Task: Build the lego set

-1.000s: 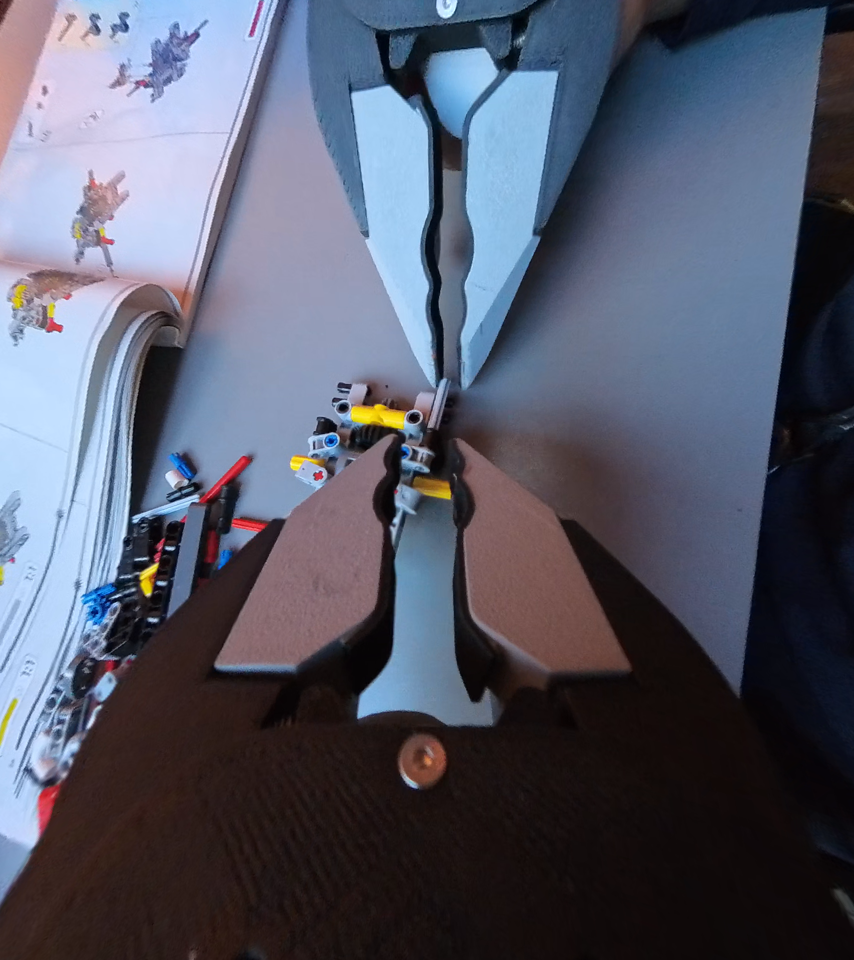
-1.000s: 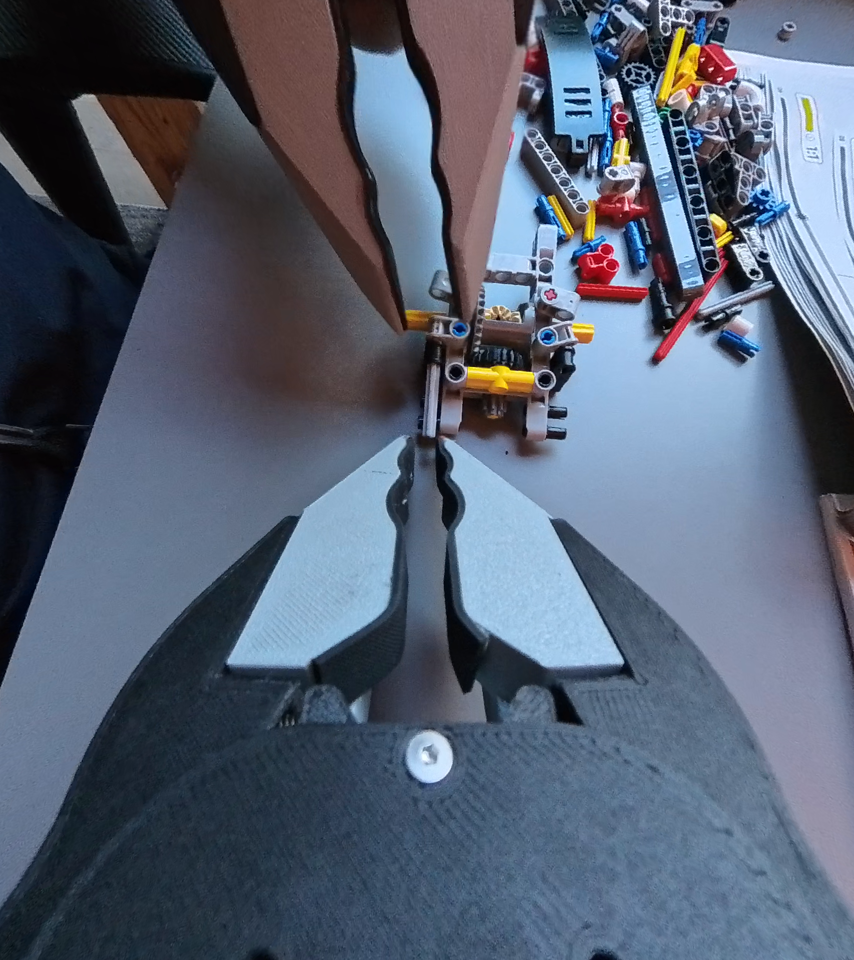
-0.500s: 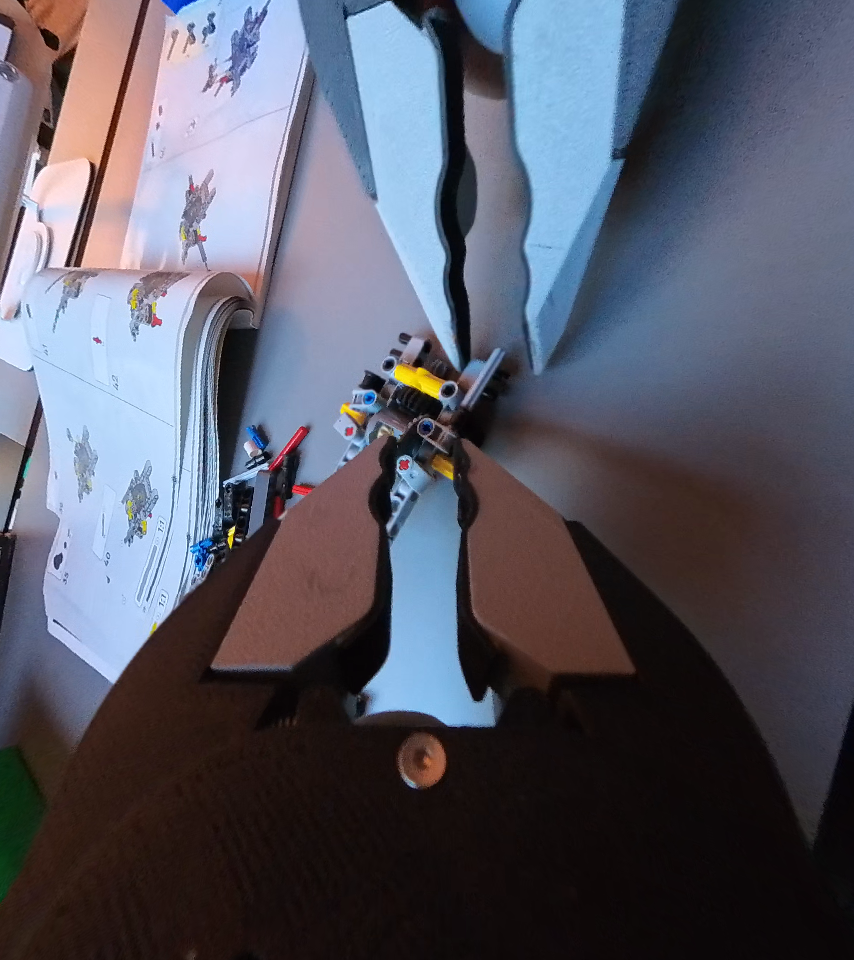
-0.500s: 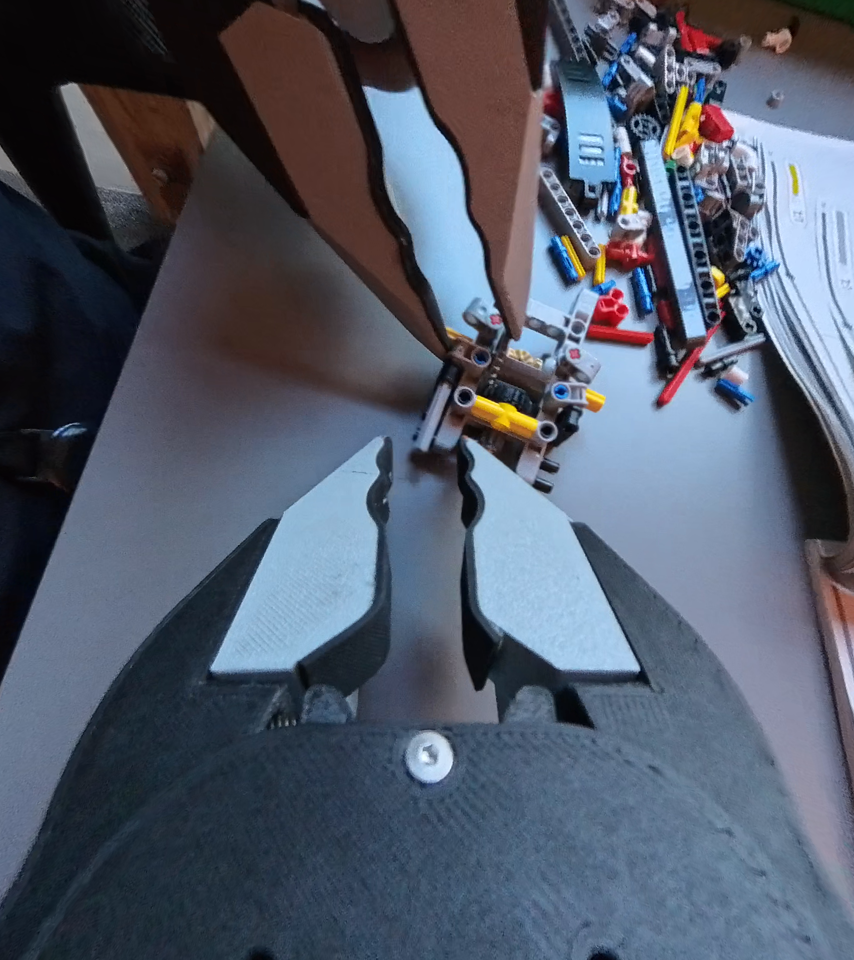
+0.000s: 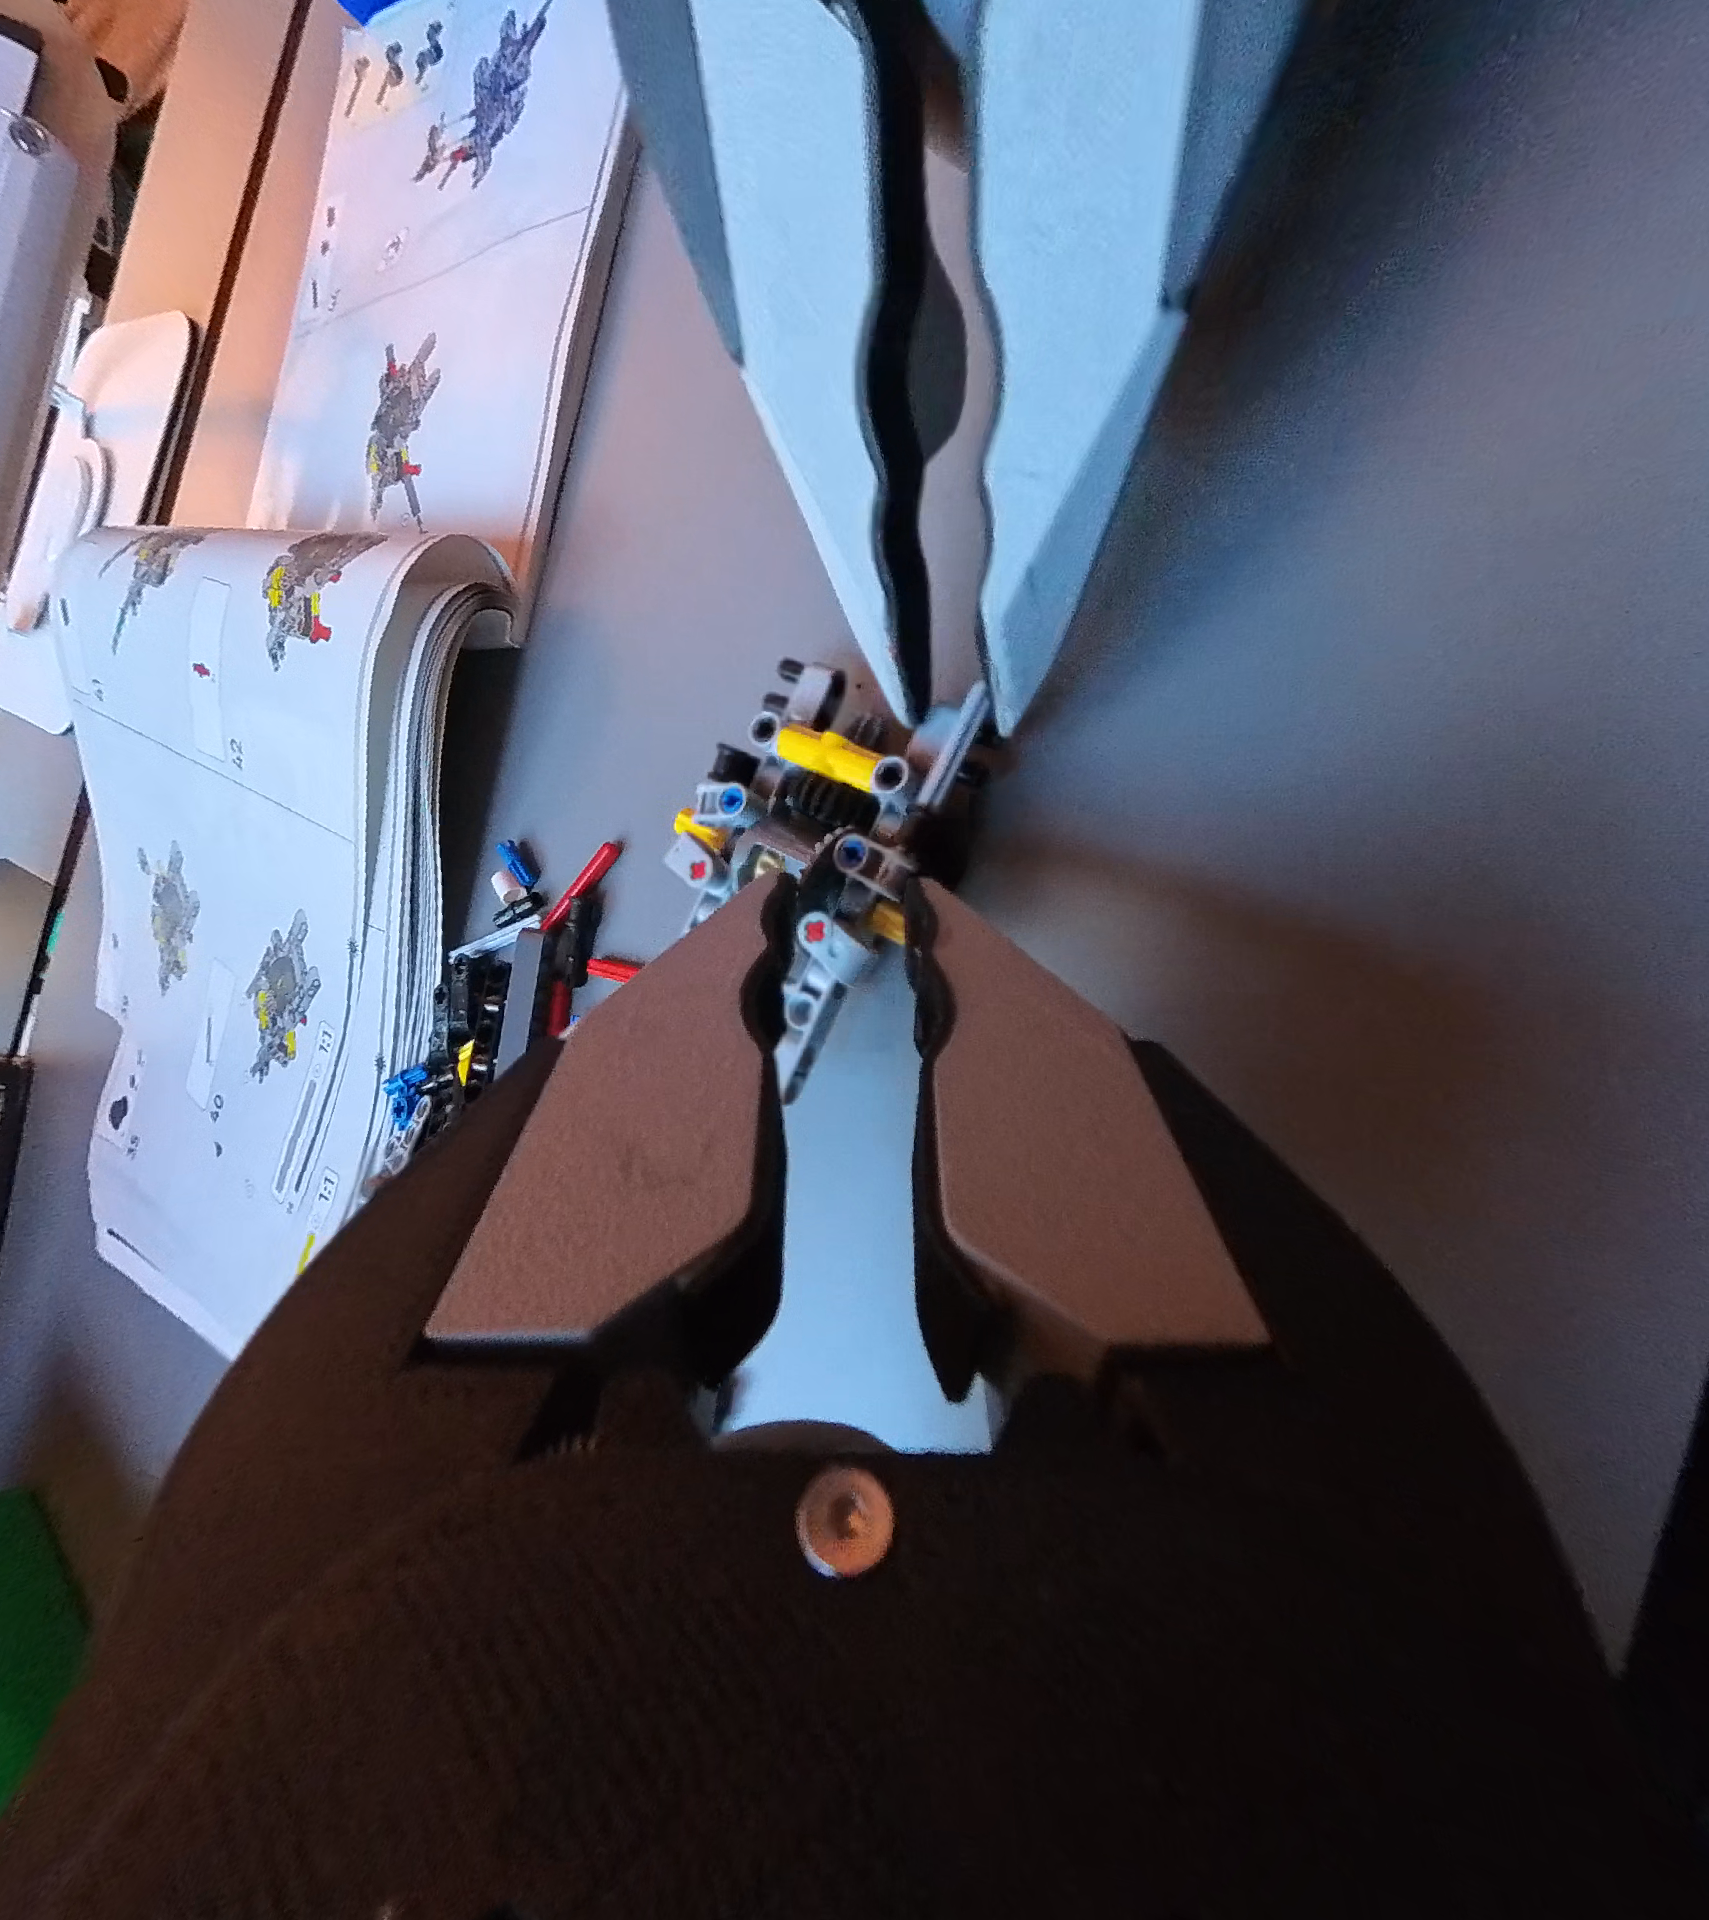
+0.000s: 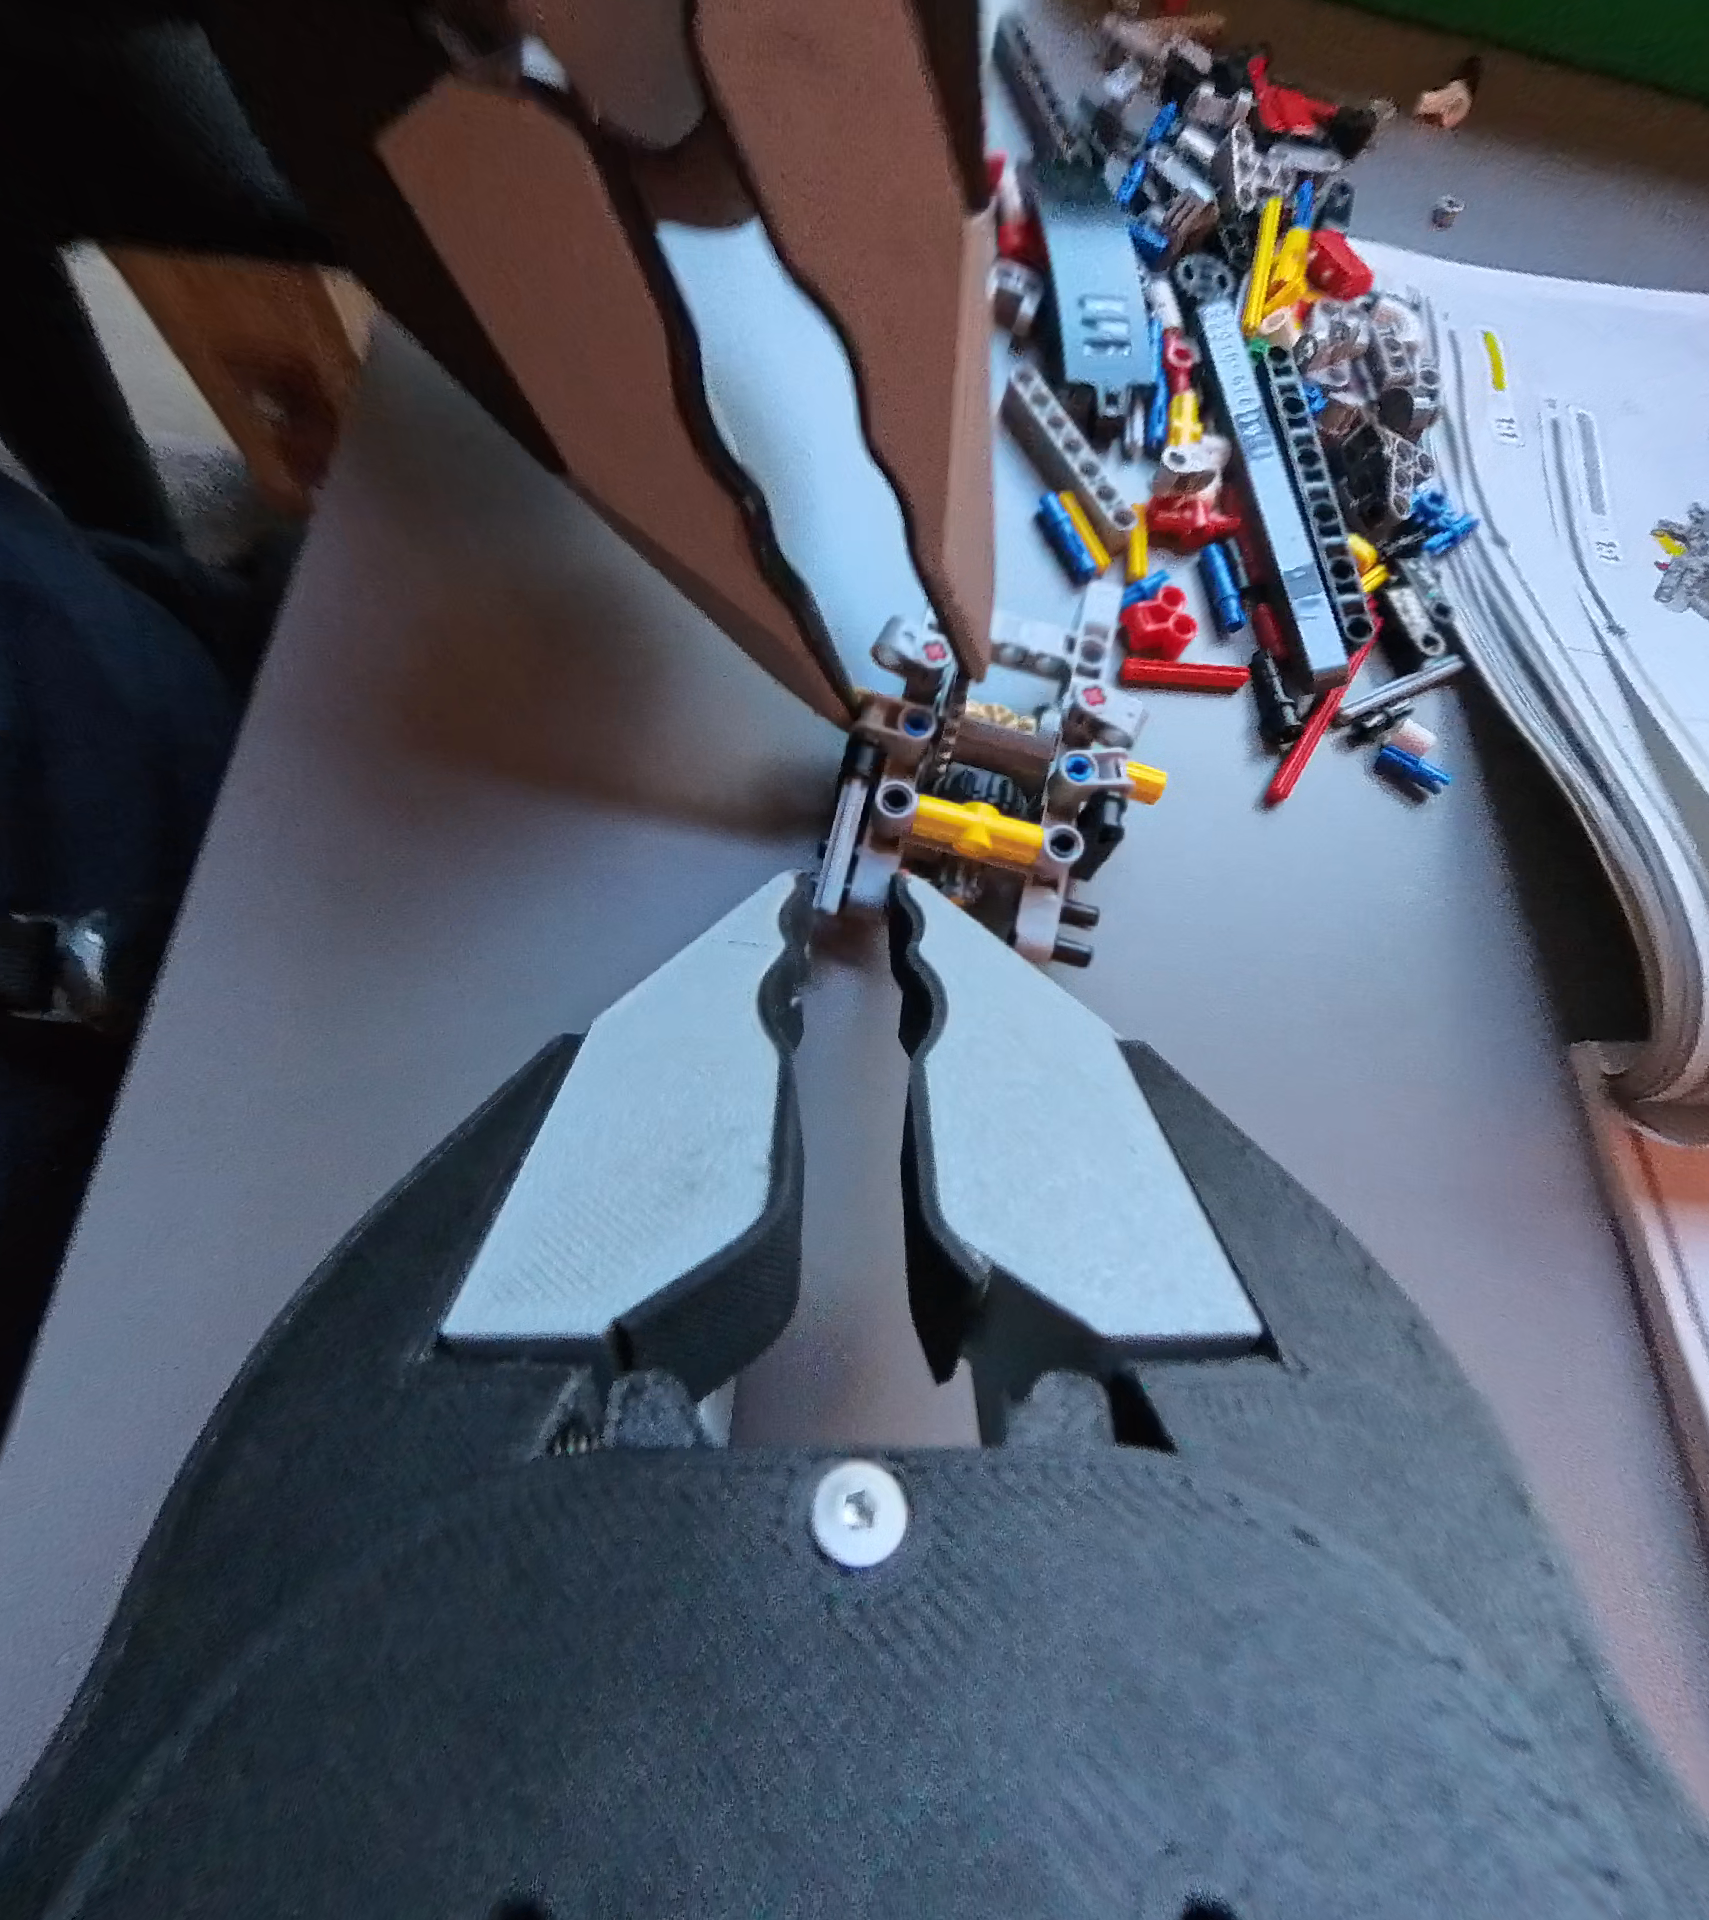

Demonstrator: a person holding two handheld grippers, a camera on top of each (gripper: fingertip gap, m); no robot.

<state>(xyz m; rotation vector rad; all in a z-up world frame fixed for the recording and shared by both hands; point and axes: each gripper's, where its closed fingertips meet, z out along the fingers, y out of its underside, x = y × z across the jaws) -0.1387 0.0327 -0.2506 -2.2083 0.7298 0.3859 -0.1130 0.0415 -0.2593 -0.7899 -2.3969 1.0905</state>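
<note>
1. A small grey, yellow and black toy-brick gear assembly point(image 6: 985, 800) sits on the grey tabletop point(image 6: 414, 831), caught between the two hand-held tools, which meet it from opposite ends.
2. The left gripper point(image 5: 845, 899), with brown fingers, is narrowed around the assembly's light grey beam end; both fingers point(image 5: 694, 997) appear to press on it (the right wrist view shows the same brown tips point(image 6: 917, 675) straddling that end).
3. The right gripper point(image 6: 850, 899), with pale grey fingers, is closed to a slim gap on the near corner of the assembly, where a thin grey axle or beam edge point(image 6: 845, 831) runs; its tips appear to pinch that corner, though blur hides how firmly.
4. As a judgement: the assembly is partly built, with yellow connector, black gear and blue pins already seated.
5. Much seems left: a large heap of loose red, blue, yellow, black and grey brick parts point(image 6: 1245, 416) lies beside it, unused.
6. The open white instruction booklet point(image 5: 237, 831) lies just past the heap, its pages curling up (many steps apparently remain).
</note>
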